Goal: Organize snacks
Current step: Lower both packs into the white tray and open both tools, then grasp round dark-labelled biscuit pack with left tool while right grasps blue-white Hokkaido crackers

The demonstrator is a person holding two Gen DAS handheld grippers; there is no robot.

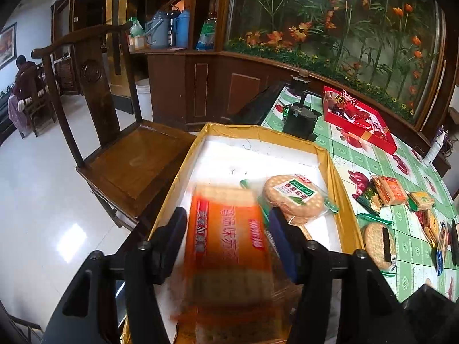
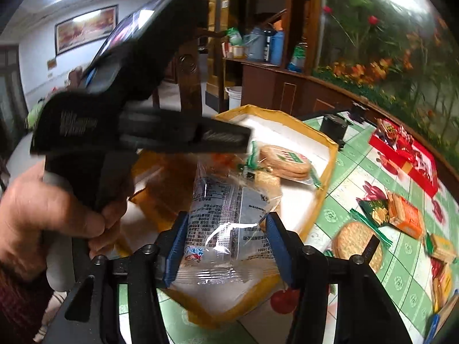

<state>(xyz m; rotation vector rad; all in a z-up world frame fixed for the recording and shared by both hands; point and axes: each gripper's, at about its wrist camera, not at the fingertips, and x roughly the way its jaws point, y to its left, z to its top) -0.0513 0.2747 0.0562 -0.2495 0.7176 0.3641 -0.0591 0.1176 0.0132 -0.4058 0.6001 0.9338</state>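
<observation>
Both grippers over the yellow-rimmed box (image 1: 338,177), each with a cracker pack between its fingers.

The left hand-held gripper (image 1: 226,229) spans a blurred orange cracker pack (image 1: 229,243), its grip not discernible; the right hand-held gripper (image 2: 226,229) is clenched on a clear-wrapped pack (image 2: 226,215). A round biscuit pack (image 1: 292,197) lies inside the box on the tabletop (image 1: 407,240).

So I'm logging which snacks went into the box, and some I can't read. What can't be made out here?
- Orange cracker pack, left wrist view: motion blur smears its print.
- Clear-wrapped pack, right wrist view: back panel only, small print unreadable.
- Red gift box: contents too small to identify.
- Packs at the table's right edge: cut off by the frame.
</observation>
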